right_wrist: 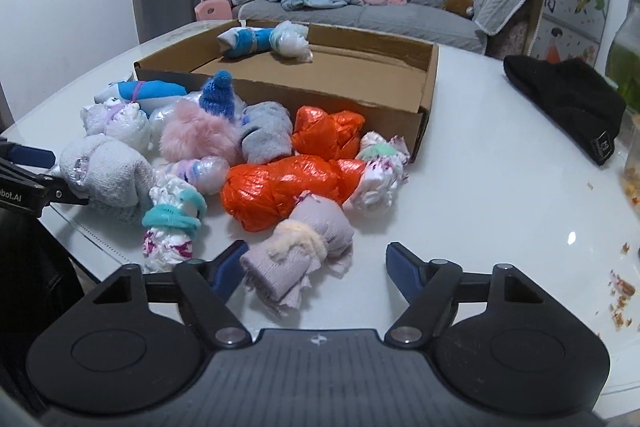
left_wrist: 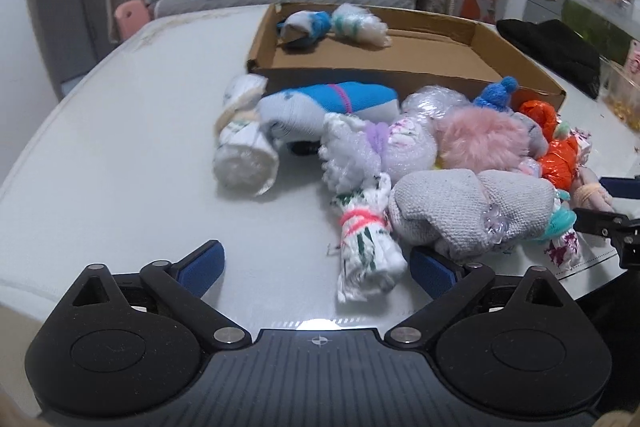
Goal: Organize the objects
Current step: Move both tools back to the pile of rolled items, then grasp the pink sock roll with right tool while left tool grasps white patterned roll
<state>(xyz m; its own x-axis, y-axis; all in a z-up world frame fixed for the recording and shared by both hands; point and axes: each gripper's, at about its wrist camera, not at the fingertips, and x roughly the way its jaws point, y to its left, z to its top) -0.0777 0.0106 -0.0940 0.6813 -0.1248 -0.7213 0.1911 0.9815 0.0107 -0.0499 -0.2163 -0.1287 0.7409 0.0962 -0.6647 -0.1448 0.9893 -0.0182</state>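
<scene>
Two tied bundles [right_wrist: 264, 41] inside cardboard box [right_wrist: 360, 95]; left gripper [left_wrist: 316, 267] and right gripper [right_wrist: 316, 267] fingers apart, gripping nothing.

The white tabletop [right_wrist: 500, 195] is smooth and glossy, catching small highlights. On it the shallow brown cardboard box [right_wrist: 404, 115] looks matt and papery, with rough torn edges. The orange plastic-bag bundle [right_wrist: 280, 187] is shiny and crinkled — unlike the pale grey knitted roll [left_wrist: 460, 211], which is coarse and matt. The pink fluffy pom-pom [right_wrist: 196, 135] looks soft and furry. The black knitted cloth [right_wrist: 568, 103] is dull — woolly in texture.
</scene>
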